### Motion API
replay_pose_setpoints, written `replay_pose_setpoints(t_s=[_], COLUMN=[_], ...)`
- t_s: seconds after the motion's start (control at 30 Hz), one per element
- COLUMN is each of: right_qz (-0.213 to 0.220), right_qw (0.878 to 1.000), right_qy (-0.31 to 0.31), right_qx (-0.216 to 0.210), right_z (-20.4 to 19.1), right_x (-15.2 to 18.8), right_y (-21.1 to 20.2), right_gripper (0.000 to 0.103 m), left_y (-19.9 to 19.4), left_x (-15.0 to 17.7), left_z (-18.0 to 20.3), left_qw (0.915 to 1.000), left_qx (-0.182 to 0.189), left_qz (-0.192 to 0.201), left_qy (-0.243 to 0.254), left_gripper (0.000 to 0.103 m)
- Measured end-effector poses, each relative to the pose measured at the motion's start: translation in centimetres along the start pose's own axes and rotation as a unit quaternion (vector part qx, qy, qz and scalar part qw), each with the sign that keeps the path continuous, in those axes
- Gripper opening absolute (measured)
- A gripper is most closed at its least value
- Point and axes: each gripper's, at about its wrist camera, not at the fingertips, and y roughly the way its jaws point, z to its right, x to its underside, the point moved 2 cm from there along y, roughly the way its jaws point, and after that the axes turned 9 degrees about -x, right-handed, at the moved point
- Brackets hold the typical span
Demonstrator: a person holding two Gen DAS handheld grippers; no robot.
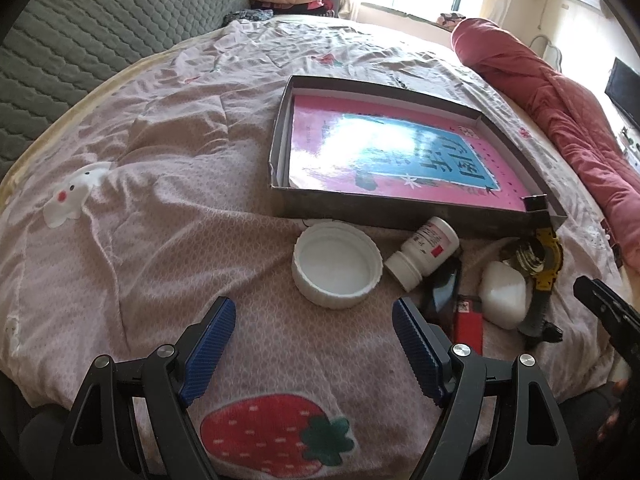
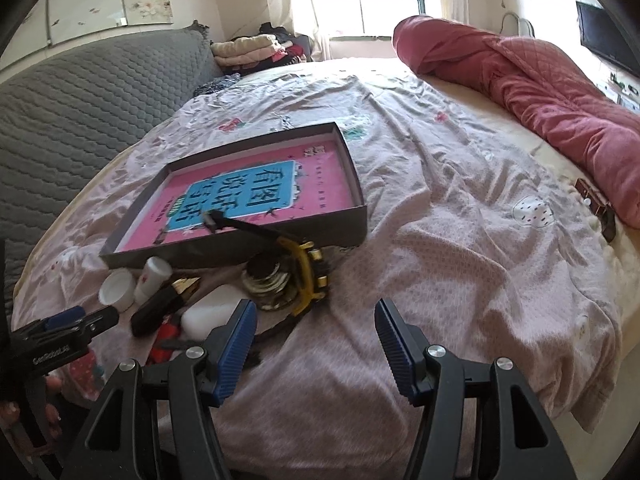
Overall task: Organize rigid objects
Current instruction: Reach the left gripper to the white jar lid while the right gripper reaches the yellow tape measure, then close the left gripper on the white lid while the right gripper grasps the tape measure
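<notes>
The left gripper (image 1: 313,322) is gaping wide above the bedsheet (image 1: 140,208), gripping nothing; the white lid (image 1: 337,265) is sitting at its twelve o'clock. The right gripper (image 2: 316,326) is likewise spread wide and empty. A shallow box (image 1: 280,136) is holding a pink book (image 1: 400,156), glare washing out its cover. At the box's six o'clock, a pill bottle (image 1: 422,252), red lighter (image 1: 468,326), white block (image 1: 504,294) and yellow watch (image 1: 548,260) are crowding together, partly overlapping and hard to separate.
</notes>
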Motion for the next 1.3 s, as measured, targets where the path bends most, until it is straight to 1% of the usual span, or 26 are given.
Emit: replay_pose_setpoints(t_s=[0.13,0.3,0.37,0.6,0.67,0.7,0.8,0.87,1.1,1.17,1.3], right_qz=[-0.009,-0.009,-0.012,-0.024,-0.022,-0.022,-0.027,-0.025,-0.021,-0.018,-0.014], right_qw=[1.0,1.0,0.999,0.999,0.999,0.998,0.998,0.998,0.998,0.998,0.998], right_qy=[0.005,-0.014,-0.028,-0.043,-0.047,-0.05,-0.054,-0.054,-0.047,-0.045,-0.04], right_qx=[0.002,0.006,0.009,-0.003,-0.01,-0.014,-0.019,-0.026,-0.044,-0.047,-0.056], right_z=[0.9,1.0,0.8,0.4,0.2,0.1,-0.1,-0.2,0.1,0.1,0.3], right_x=[-0.3,-0.9,-1.0,-1.1,-1.3,-1.3,-1.3,-1.4,-1.5,-1.4,-1.5], right_y=[1.1,2.4,2.9,4.5,4.8,4.9,5.6,5.7,5.8,5.7,5.5], right_gripper=[0.059,0.053,0.046,0.036,0.03,0.029,0.027,0.023,0.022,0.022,0.021], left_y=[0.6,1.2,1.4,2.1,2.3,2.4,2.7,3.0,3.7,3.6,3.2], left_x=[-0.3,-0.7,-0.8,-1.5,-1.8,-1.9,-2.1,-2.3,-2.3,-2.1,-1.9], left_z=[-0.1,0.2,0.2,0.2,0.3,0.4,0.6,0.8,1.5,1.6,1.9], left_qw=[1.0,1.0,0.9999,0.9999,0.9999,0.9998,0.9998,0.9998,0.9996,0.9994,0.9991], left_qx=[-0.001,-0.002,-0.002,0.003,0.005,0.005,0.008,0.009,-0.003,-0.004,-0.004], left_qz=[0.0,0.007,0.008,0.013,0.014,0.015,0.017,0.017,0.021,0.025,0.027], left_qy=[0.001,0.007,0.008,0.006,0.005,0.006,0.007,0.009,0.018,0.023,0.031], left_gripper=[0.082,0.082,0.082,0.08,0.079,0.078,0.073,0.068,0.061,0.054,0.053])
